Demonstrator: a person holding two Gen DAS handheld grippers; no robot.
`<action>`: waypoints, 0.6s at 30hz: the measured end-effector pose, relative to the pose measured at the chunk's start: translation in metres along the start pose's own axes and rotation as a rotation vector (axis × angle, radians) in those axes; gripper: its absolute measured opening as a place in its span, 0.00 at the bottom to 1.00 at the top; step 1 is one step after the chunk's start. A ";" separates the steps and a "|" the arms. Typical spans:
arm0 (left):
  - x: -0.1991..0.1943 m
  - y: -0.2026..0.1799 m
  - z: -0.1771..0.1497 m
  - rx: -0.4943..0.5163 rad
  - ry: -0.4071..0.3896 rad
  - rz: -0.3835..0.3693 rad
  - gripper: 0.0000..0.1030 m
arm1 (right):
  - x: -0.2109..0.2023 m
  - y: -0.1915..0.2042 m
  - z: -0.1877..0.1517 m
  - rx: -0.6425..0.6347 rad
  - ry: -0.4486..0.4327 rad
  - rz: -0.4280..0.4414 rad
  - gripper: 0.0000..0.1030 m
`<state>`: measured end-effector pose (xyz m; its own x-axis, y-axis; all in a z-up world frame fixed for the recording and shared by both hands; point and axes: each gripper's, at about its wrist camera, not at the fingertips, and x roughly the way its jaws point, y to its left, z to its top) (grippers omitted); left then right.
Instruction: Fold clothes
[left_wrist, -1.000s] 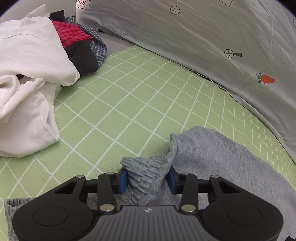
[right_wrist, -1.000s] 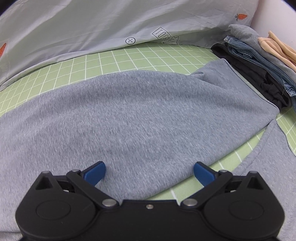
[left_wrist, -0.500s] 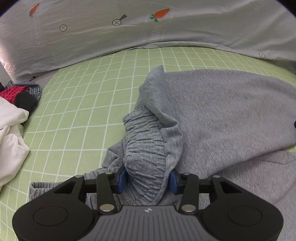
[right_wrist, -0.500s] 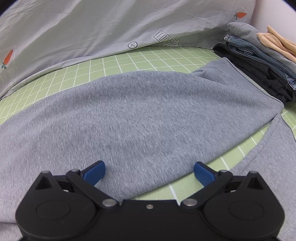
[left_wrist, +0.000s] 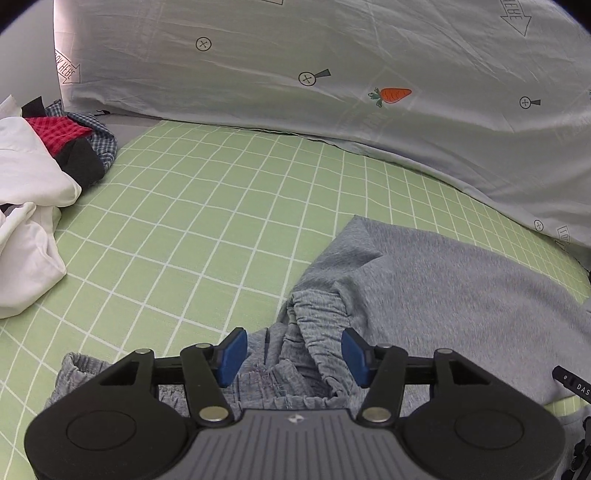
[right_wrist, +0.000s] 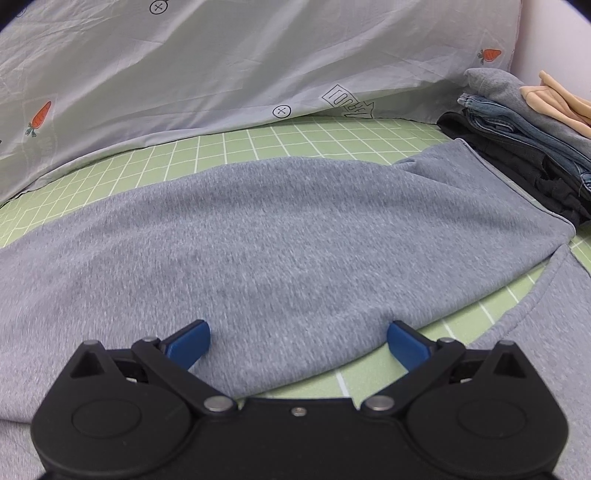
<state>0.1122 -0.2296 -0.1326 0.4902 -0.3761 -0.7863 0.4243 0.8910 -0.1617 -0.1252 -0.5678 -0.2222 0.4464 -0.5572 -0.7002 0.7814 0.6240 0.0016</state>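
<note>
Left gripper (left_wrist: 291, 350): blue fingers (left_wrist: 231, 350) spread apart, gripping nothing. The ribbed waistband (left_wrist: 319, 332) of the grey sweatpants (left_wrist: 443, 295) sits bunched between them, maybe brushing the right pad; contact is hard to confirm. It reads as a released grip, with the waistband end laid over onto the pant body as a fold.

Right gripper (right_wrist: 297, 341): fingers (right_wrist: 188, 341) wide apart, nothing clamped. They hover low over, or rest on, the sweatpants leg (right_wrist: 277, 240) near its front edge; I can't tell if the pads touch cloth. Probably positioned to pin or smooth the fabric.

The sweatpants lie spread on the green grid sheet (left_wrist: 203, 221). Beyond the sweatpants is the grey carrot-print quilt (left_wrist: 332, 74). Left of them, well apart, is a loose unfolded heap (left_wrist: 33, 195) of white, red check and dark items. At the far right end of the leg, just beside the hem, is a folded stack (right_wrist: 517, 122) of jeans, black, grey and peach items, likely the done pile.
</note>
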 end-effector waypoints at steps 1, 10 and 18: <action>0.004 0.000 0.001 -0.001 0.011 -0.008 0.44 | 0.000 0.000 -0.002 0.000 -0.016 -0.001 1.00; 0.037 -0.008 0.006 0.019 0.064 -0.017 0.42 | -0.001 0.000 -0.009 -0.002 -0.086 -0.001 1.00; 0.042 0.017 0.025 -0.091 0.062 -0.052 0.11 | -0.001 0.001 -0.010 -0.003 -0.087 -0.004 1.00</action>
<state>0.1588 -0.2363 -0.1535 0.4199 -0.4083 -0.8106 0.3755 0.8912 -0.2544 -0.1293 -0.5613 -0.2283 0.4799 -0.6049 -0.6355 0.7820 0.6232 -0.0026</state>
